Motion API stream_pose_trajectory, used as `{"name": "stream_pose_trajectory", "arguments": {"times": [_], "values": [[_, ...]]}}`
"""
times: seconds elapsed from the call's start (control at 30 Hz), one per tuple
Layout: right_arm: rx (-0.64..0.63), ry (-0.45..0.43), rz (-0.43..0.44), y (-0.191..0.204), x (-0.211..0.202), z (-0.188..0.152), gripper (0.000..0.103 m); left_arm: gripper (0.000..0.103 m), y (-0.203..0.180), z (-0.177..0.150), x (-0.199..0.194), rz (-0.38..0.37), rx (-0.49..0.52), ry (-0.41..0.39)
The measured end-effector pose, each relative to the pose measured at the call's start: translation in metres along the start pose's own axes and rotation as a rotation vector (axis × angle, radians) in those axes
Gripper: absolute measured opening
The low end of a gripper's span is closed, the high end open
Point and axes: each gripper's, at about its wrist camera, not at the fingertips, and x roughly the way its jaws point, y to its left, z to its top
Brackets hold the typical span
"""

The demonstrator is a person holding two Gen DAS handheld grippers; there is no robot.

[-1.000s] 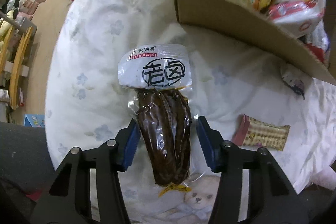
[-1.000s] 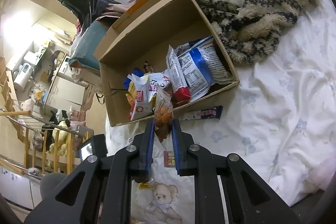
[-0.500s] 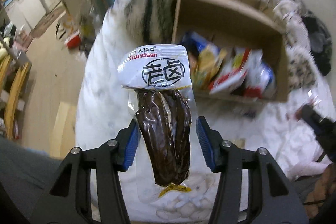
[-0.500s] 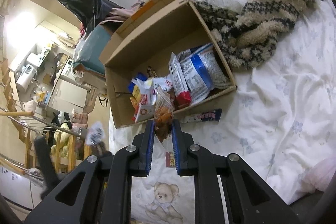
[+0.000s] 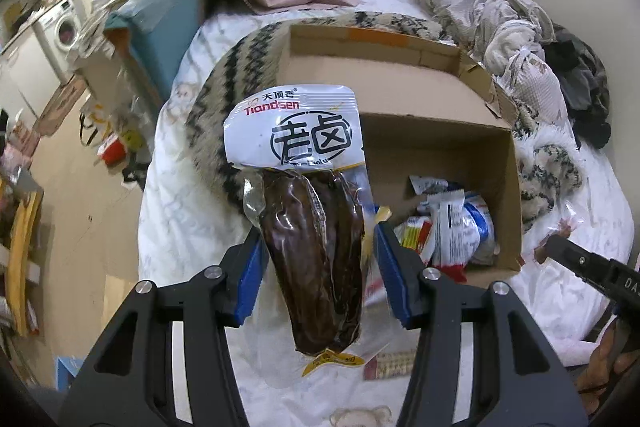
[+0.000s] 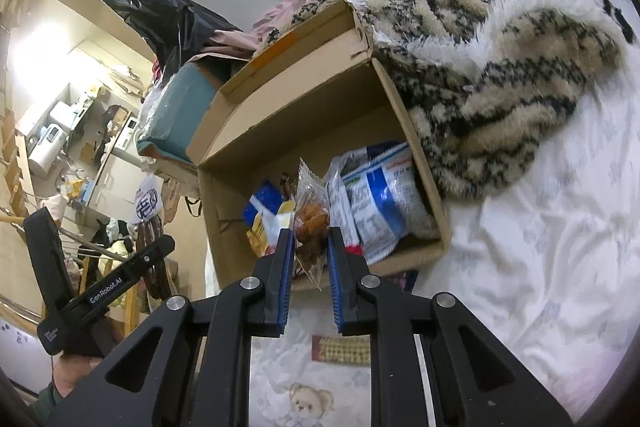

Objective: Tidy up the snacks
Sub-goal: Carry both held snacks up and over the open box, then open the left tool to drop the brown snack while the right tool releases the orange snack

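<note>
**Two snacks held above the box**

Carrying one packet apiece, both grippers hang over the bed beside the cardboard box (image 5: 436, 115), which looks like the collecting place for the snacks. The left gripper (image 5: 318, 269) has its jaws closed on the vacuum-sealed meat pack (image 5: 312, 247), pinching the dark, glossy, sausage-shaped lower half while the flat white printed header stands up above the jaws; gripping the firm bulk probably stops the slick film from slipping. The right gripper (image 6: 312, 259) has its jaws clamped narrowly on a small clear packet (image 6: 310, 215) of orange-brown pieces, its crinkled, serrated top poking upward, just in front of the box's near wall.

The box is open-topped, matte brown, with raised flaps, and already holds several shiny foil and plastic bags, among them a blue-and-white pouch (image 6: 380, 195). A flat rectangular wafer pack (image 6: 340, 349) lies loose on the white floral bedsheet (image 6: 540, 267) below the right gripper, still outside the box. A shaggy patterned blanket (image 6: 500, 67) bunches against the box's far side.
</note>
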Motion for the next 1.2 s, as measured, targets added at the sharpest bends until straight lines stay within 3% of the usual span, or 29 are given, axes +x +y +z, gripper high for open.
{"name": "stream_pose_trajectory", "arguments": {"times": [0.23, 0.43, 0.57, 0.77, 0.97, 1.0, 1.07, 1.1, 1.13, 1.2], "values": [[-0.05, 0.083, -0.041, -0.001, 0.04, 0.018, 0.017, 0.049, -0.015, 0.004, 0.037, 0.006, 0.059, 0.022], [-0.124, 0.17, -0.077, 0.006, 0.078, 0.013, 0.018, 0.049, -0.029, -0.004, 0.065, 0.038, 0.144, 0.01], [-0.167, 0.197, -0.127, 0.009, 0.093, 0.009, 0.018, 0.05, -0.027, -0.004, 0.085, 0.051, 0.148, 0.028], [-0.166, 0.211, -0.113, 0.013, 0.103, 0.006, 0.021, 0.058, -0.026, -0.002, 0.092, 0.054, 0.146, 0.026], [-0.163, 0.172, -0.095, 0.018, 0.098, 0.012, 0.022, 0.083, -0.025, 0.001, 0.076, 0.031, 0.104, 0.001], [-0.159, 0.162, -0.095, 0.018, 0.097, 0.013, 0.023, 0.086, -0.025, 0.002, 0.071, 0.023, 0.097, -0.011], [-0.166, 0.145, -0.106, 0.018, 0.093, 0.016, 0.039, 0.089, -0.028, -0.001, 0.062, 0.003, 0.102, -0.032], [-0.165, 0.14, -0.113, 0.018, 0.092, 0.017, 0.06, 0.09, -0.03, -0.002, 0.06, -0.008, 0.111, -0.033], [-0.152, 0.127, -0.118, 0.015, 0.09, 0.019, 0.069, 0.09, -0.033, -0.005, 0.06, -0.019, 0.128, -0.026], [-0.123, 0.115, -0.111, 0.01, 0.086, 0.021, 0.069, 0.09, -0.044, -0.012, 0.064, -0.02, 0.178, -0.01]]}}
